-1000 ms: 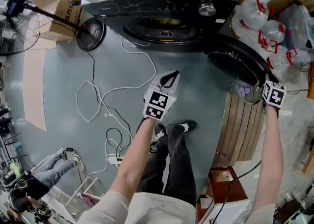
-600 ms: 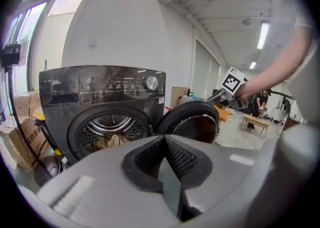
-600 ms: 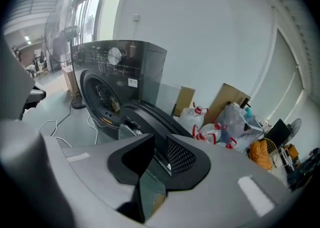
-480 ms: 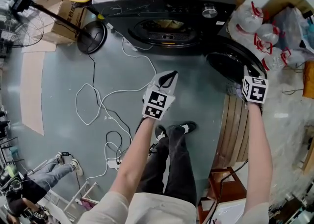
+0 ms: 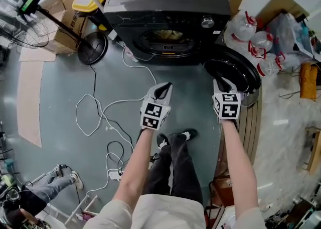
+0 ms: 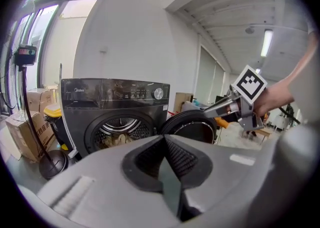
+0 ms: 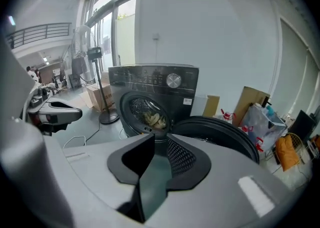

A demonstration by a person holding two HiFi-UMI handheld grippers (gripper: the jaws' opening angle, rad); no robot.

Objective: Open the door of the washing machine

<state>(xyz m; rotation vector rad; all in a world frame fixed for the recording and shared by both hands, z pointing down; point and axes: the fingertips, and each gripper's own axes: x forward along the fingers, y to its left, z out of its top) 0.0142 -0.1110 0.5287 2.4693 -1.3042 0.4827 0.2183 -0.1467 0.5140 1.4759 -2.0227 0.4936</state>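
The dark front-loading washing machine (image 5: 165, 2) stands at the top of the head view. Its round door (image 5: 231, 72) is swung open to the right, and laundry shows in the drum opening (image 5: 165, 38). My left gripper (image 5: 163, 88) hangs over the floor in front of the machine, shut and empty. My right gripper (image 5: 220, 81) is level with it, just short of the door's near rim, jaws together with nothing between them. The left gripper view shows the machine (image 6: 115, 117), the open door (image 6: 192, 128) and the right gripper (image 6: 220, 108). The right gripper view shows the door (image 7: 220, 134) just beyond its jaws.
A fan on a round base (image 5: 93, 47) and cardboard boxes (image 5: 65, 17) stand left of the machine. White cable (image 5: 100, 103) loops over the grey floor. Filled plastic bags (image 5: 251, 32) lie right of the machine. A slatted wooden board (image 5: 249, 122) lies below the door.
The right gripper has swung left from the door's far right edge to a place in front of me, beside the left gripper. The left gripper has shifted a little. The door stays open.
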